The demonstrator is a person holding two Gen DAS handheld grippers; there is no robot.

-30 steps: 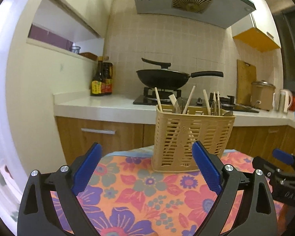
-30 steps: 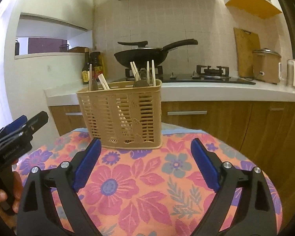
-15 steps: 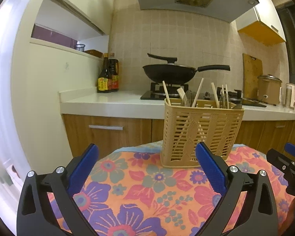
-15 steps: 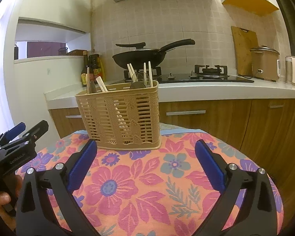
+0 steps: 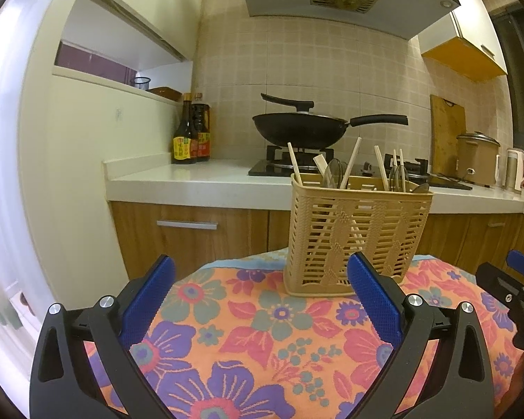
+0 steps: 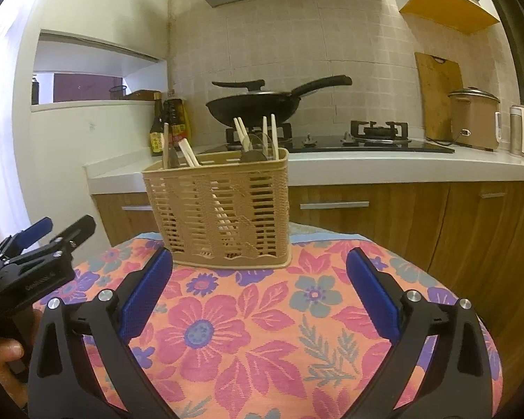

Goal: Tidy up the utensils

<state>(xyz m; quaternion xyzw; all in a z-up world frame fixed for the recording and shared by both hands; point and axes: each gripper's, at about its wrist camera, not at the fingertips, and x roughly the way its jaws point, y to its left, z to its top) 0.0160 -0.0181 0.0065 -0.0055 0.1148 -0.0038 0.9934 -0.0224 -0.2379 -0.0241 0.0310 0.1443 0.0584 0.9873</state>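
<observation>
A tan slatted utensil basket (image 5: 356, 237) was seen standing upright on the far part of a small table covered with a floral cloth (image 5: 262, 331). Chopsticks (image 5: 294, 167) and spoons (image 5: 332, 174) (handles down, mostly hidden by the slats) were held upright in it. The left gripper (image 5: 260, 300) was held over the cloth just short of the basket, its jaws spread wide after having just been opening, with nothing between them. The right gripper (image 6: 260, 296) was likewise spread wide and empty, having also just been opening. A wok (image 6: 255, 106) was seen on the stove behind.
</observation>
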